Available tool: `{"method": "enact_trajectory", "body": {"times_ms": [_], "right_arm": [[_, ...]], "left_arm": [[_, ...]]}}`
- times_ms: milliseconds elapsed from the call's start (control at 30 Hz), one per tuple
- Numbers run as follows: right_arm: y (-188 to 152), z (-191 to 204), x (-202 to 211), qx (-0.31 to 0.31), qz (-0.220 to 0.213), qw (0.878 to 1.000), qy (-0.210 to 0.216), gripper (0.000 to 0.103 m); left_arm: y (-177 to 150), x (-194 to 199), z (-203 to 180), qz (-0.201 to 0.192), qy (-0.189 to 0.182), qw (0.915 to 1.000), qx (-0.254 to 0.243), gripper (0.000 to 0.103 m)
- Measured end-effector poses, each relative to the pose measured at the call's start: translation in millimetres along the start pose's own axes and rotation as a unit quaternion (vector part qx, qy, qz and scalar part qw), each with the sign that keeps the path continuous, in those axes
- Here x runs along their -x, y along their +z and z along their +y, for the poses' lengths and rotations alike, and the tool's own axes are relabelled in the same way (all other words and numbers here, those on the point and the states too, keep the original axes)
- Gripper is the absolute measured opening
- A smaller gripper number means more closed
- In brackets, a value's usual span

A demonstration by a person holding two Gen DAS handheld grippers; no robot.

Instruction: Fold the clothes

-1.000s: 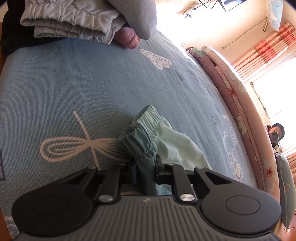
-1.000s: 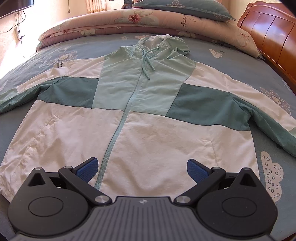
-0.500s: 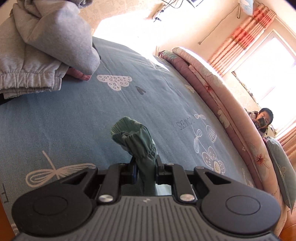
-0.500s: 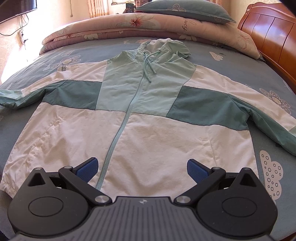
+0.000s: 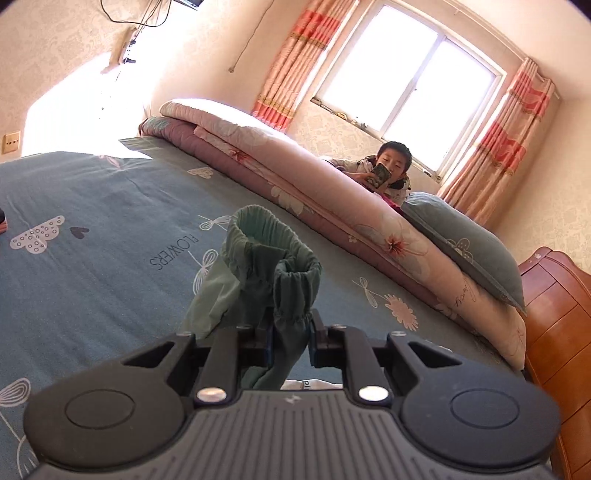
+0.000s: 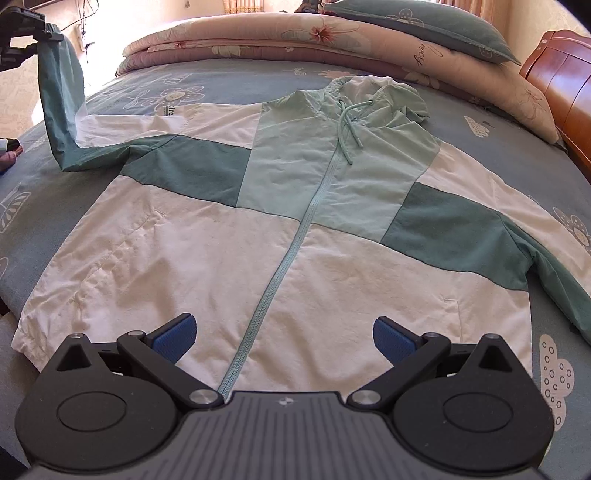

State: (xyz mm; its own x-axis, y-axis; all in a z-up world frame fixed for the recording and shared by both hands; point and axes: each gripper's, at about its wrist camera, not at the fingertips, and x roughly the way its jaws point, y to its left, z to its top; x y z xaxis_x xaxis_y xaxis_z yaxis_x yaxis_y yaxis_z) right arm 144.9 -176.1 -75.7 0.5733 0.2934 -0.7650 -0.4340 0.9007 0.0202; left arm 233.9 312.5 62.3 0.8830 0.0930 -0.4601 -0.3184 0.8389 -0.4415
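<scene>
Reading "FLOWERS" (image 5: pixel 173 252) printed on the blue bed sheet (image 5: pixel 92 221) at centre left of the left wrist view; showing the letters "ire" (image 6: pixel 170 109) on the jacket's white shoulder panel in the right wrist view, rest of the word hidden by a fold. Carrying script writing along the edge of the pillow (image 6: pixel 424 22) at the upper right, too small to read.

Left claw (image 5: pixel 291 341) pressed together, pinching the dark green elastic cuff (image 5: pixel 291 295) of the sleeve, lifted above the sheet at frame centre. Right claw (image 6: pixel 284 334) spread wide, gripping nothing, hovering over the jacket's bottom hem beside the zip (image 6: pixel 280 273).

Jacket (image 6: pixel 295 229) lying flat, front up, zipped, across the bed, hood (image 6: pixel 384 92) towards the rolled quilt (image 6: pixel 277 37). Left-frame sleeve (image 6: pixel 61 103) hanging raised at the upper left; other sleeve (image 6: pixel 554 273) trailing flat towards the right edge.

Person lying behind the quilt (image 5: pixel 388 173), holding a phone, below the window (image 5: pixel 406 77). Wooden headboard (image 6: pixel 565 85) closing off the right side. Bare sheet lying open to the left of the jacket and beyond its right sleeve.
</scene>
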Motion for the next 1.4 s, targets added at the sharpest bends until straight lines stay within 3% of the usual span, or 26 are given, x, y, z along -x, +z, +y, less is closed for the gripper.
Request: {"method": "enact_trajectory", "body": {"times_ms": [267,733,1400], "right_arm": [[6.8,-3.1,19.0,-0.003,-0.037,0.999,0.029,0.103],[10.8,-18.2,42.4,-0.017,-0.078,0.994,0.071,0.103],[-9.5,-56.7,57.5,-0.063,-0.097,0.99,0.086,0.103]], "left_arm": [[-10.1,4.4,-84.9,0.013,-0.049,0.9963,-0.069,0.015],[-38.2,8.4,-189.2,0.034,-0.095,0.9841,-0.146,0.015],[-84.9,-37.0,-277.2,0.086,-0.124,0.9782,-0.143,0.015]]}}
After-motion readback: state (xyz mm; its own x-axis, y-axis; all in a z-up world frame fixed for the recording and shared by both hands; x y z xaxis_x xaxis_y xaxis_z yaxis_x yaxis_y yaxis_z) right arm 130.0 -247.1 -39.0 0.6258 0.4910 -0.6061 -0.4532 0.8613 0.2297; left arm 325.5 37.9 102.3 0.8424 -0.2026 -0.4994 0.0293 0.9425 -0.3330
